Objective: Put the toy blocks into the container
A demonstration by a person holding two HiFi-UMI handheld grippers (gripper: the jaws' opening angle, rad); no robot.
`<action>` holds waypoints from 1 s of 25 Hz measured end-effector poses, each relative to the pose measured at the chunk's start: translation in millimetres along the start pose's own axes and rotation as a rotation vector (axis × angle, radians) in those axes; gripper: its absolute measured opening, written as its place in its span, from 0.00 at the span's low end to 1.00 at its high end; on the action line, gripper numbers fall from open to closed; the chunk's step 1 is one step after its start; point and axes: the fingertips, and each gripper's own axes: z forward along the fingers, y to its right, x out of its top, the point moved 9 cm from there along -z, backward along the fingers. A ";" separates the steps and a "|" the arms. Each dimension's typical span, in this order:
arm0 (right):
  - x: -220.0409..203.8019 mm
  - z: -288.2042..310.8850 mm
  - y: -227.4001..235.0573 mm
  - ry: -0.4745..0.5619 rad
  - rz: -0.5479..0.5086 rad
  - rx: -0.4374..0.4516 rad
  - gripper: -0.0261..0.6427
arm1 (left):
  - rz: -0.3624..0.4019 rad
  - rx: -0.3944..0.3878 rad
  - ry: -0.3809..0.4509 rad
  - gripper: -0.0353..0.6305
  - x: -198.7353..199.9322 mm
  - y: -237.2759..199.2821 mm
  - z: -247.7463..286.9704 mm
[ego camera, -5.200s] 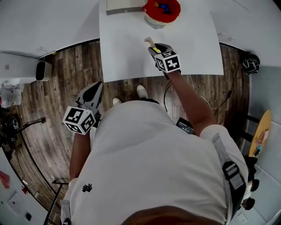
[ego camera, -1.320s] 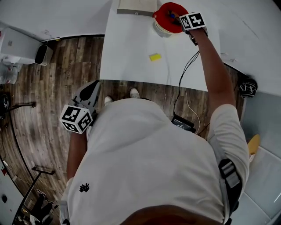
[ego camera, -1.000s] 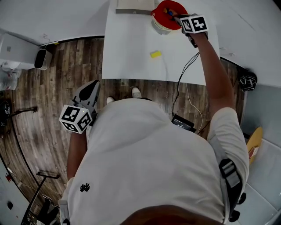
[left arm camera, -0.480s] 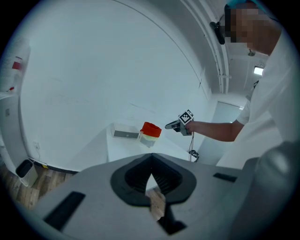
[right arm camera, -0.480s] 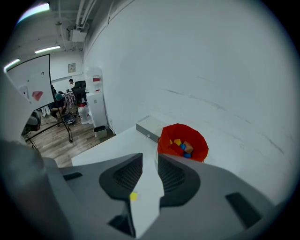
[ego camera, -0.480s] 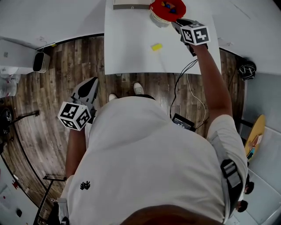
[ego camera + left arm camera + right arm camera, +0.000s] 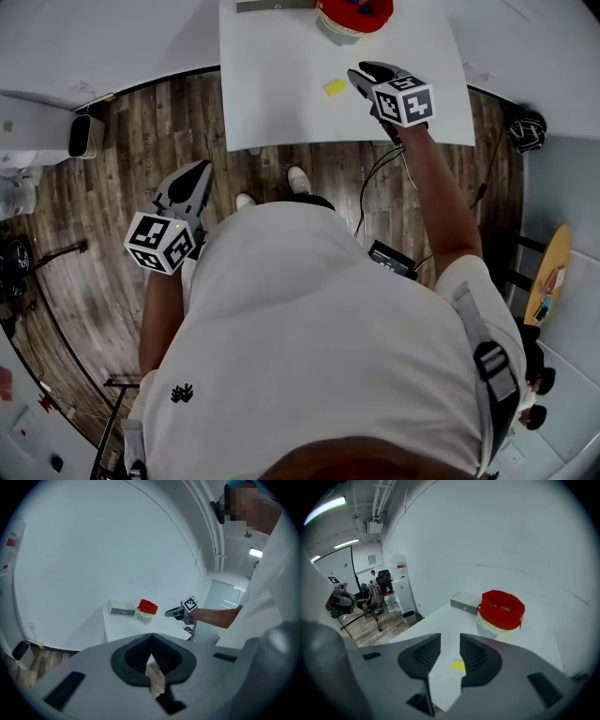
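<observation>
Inventory, as seen from the head view and both gripper views.

- Table (image 7: 281, 103), white: one.
- Container (image 7: 501, 609), red-rimmed: one, at the far side of the table. Its contents could not be counted.
- Flat grey box (image 7: 465, 603): one, just beside the container.
- Yellow block (image 7: 335, 86): one, loose on the table, apart from the container and near the right gripper's tips.
- Right gripper (image 7: 356, 73): one. The arm was stretched forward over the table and the gripper was tilted down toward the yellow block. Its jaws had just been opening and stood partly apart, gripping nothing; the block showed on the table beyond the gap.
- Left gripper (image 7: 195, 178): one. The arm was bent at the person's side, over the wooden floor (image 7: 112, 234) and short of the table. Its jaws were together and empty.
</observation>
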 end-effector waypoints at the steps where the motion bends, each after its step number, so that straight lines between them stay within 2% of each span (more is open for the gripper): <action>1: -6.4 1.0 -4.4 0.001 0.013 0.004 0.23 | 0.002 -0.003 -0.004 0.06 -0.6 -0.2 -0.3; 11: -51.1 17.3 -23.0 -0.003 0.061 -0.017 0.29 | 0.007 -0.014 -0.020 0.06 5.4 -0.9 4.6; 25: -112.8 80.1 6.7 -0.144 0.108 -0.028 0.42 | -0.001 0.035 -0.029 0.06 12.6 10.1 22.0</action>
